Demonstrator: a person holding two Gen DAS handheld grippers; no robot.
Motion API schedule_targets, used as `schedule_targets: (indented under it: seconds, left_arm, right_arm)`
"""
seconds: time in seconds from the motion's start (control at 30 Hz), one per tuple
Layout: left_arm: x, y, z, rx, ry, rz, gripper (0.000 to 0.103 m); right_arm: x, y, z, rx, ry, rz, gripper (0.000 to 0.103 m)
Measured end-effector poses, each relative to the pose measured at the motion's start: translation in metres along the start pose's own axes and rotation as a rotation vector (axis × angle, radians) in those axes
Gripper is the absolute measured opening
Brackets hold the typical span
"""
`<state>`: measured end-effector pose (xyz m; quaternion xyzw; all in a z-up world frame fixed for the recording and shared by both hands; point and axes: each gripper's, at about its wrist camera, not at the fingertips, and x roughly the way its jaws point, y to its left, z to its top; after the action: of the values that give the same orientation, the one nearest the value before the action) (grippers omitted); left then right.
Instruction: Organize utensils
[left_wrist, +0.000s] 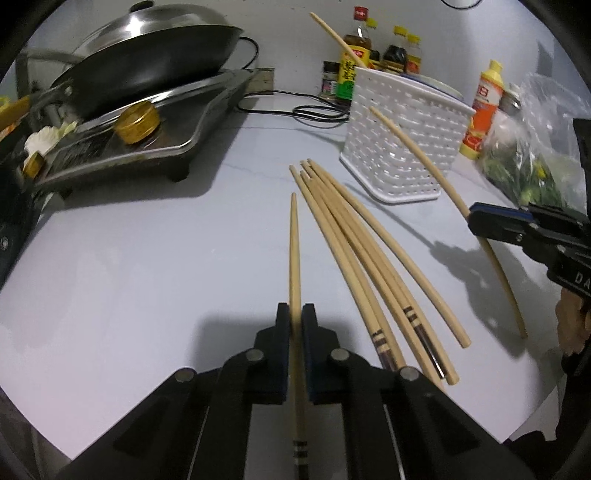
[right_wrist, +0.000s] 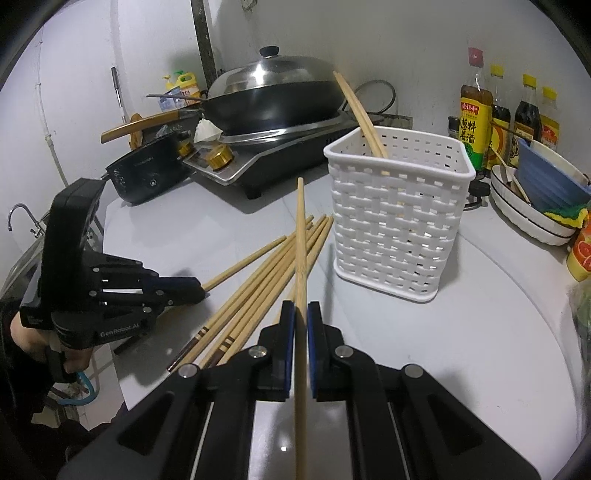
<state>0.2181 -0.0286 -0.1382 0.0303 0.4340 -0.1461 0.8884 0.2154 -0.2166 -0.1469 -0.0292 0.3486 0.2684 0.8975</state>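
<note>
Several wooden chopsticks (left_wrist: 354, 251) lie in a loose bundle on the pale counter, also in the right wrist view (right_wrist: 258, 280). My left gripper (left_wrist: 295, 314) is shut on one chopstick (left_wrist: 294, 240), held just left of the bundle. My right gripper (right_wrist: 301, 310) is shut on another chopstick (right_wrist: 301, 236), pointing toward the white slotted basket (right_wrist: 399, 218). The basket (left_wrist: 399, 147) stands upright behind the bundle with chopsticks (right_wrist: 360, 110) leaning in it. The right gripper (left_wrist: 480, 221) also shows at the right of the left wrist view, the left gripper (right_wrist: 199, 288) at the left of the right wrist view.
A gas stove (right_wrist: 258, 162) with a lidded wok (right_wrist: 273, 96) stands at the back left. Sauce bottles (right_wrist: 476, 122) line the wall. Stacked dishes (right_wrist: 532, 206) and an orange bottle (left_wrist: 484, 110) sit right of the basket, with a bag of greens (left_wrist: 532, 162). A black cord (left_wrist: 295, 107) lies behind.
</note>
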Motion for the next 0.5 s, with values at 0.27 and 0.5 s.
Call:
schedule_targets:
  seconds: [0.27,0.5]
  left_arm:
    - [-0.027,0.010,-0.007,-0.077,-0.062,-0.021,0.006]
    - [-0.052,0.009,-0.001,-0.093,-0.121,-0.033,0.006]
  right_arm:
    - [-0.010,0.004,0.002,-0.011,-0.016,0.001,0.006]
    - [-0.018,0.009,0.004,-0.024,-0.028,-0.002,0.006]
